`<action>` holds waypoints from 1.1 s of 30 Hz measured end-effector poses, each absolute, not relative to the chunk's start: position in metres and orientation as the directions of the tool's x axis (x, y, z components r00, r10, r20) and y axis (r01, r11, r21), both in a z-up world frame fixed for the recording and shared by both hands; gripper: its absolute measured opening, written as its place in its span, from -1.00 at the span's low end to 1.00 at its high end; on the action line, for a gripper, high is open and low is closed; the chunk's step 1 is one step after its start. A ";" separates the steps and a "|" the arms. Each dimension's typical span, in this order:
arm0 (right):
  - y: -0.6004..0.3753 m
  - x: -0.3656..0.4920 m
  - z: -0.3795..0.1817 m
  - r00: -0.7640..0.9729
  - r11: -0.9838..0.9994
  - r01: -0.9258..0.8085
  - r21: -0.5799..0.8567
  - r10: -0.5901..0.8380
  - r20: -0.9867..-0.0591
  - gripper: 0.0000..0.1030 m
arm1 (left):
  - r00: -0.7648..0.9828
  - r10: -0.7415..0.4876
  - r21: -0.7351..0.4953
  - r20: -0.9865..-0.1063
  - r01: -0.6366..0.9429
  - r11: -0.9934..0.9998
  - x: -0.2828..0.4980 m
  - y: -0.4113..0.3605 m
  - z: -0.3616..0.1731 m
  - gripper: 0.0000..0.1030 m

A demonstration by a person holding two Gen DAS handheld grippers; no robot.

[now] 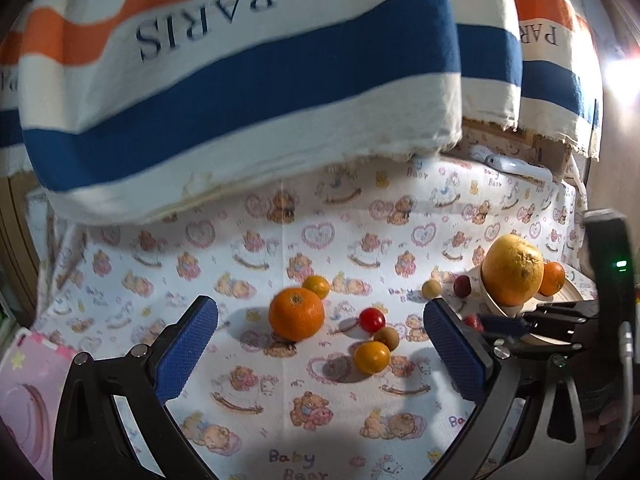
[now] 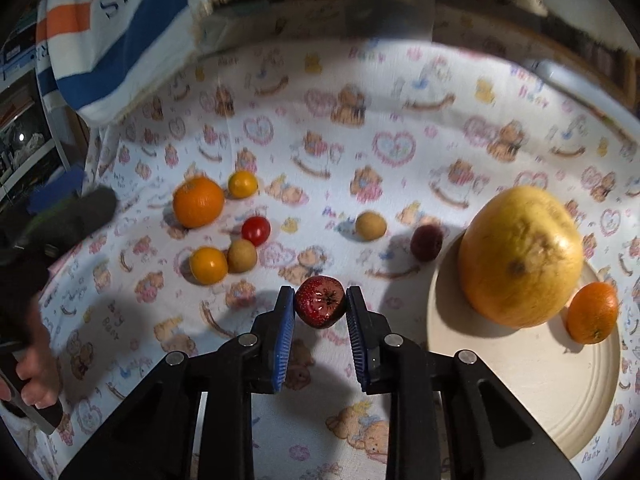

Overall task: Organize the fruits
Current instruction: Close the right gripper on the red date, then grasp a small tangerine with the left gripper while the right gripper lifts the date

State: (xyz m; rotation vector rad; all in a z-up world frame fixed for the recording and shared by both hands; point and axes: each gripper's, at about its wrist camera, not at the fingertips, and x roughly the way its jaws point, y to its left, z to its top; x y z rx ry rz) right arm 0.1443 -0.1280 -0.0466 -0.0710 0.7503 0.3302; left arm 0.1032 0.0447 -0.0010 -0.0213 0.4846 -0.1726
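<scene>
My right gripper (image 2: 320, 300) is shut on a small dark red speckled fruit (image 2: 320, 301), held above the cloth left of a cream plate (image 2: 532, 392). The plate holds a big yellow grapefruit (image 2: 520, 256) and a small orange (image 2: 592, 312). On the cloth lie a large orange (image 2: 198, 202), two small yellow-orange fruits (image 2: 242, 184) (image 2: 208, 265), a red tomato (image 2: 256, 230), two tan round fruits (image 2: 241, 255) (image 2: 371, 225) and a dark red fruit (image 2: 426, 242). My left gripper (image 1: 320, 332) is open and empty above the large orange (image 1: 296, 314) and the tomato (image 1: 372, 319).
The table is covered by a bear-print cloth (image 1: 320, 400). A striped "PARIS" fabric (image 1: 248, 72) hangs over the far side. A pink object (image 1: 28, 384) lies at the left edge. A white device (image 1: 512, 164) lies at the back right.
</scene>
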 end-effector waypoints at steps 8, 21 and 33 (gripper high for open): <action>-0.129 0.140 -0.040 0.717 0.950 -0.309 0.038 0.259 -0.648 -0.48 | 0.748 -0.291 -0.162 -0.596 0.243 0.956 0.132 0.037 -0.020 0.48; -0.131 0.141 -0.043 0.705 0.952 -0.298 0.070 0.268 -0.657 -0.48 | 0.611 -0.369 -0.222 -0.700 0.304 0.926 0.150 0.024 -0.043 -0.24; -0.134 0.141 -0.042 0.712 0.954 -0.290 0.077 0.269 -0.649 -0.48 | 0.578 -0.401 -0.263 -0.711 0.310 0.914 0.153 0.024 -0.047 -0.47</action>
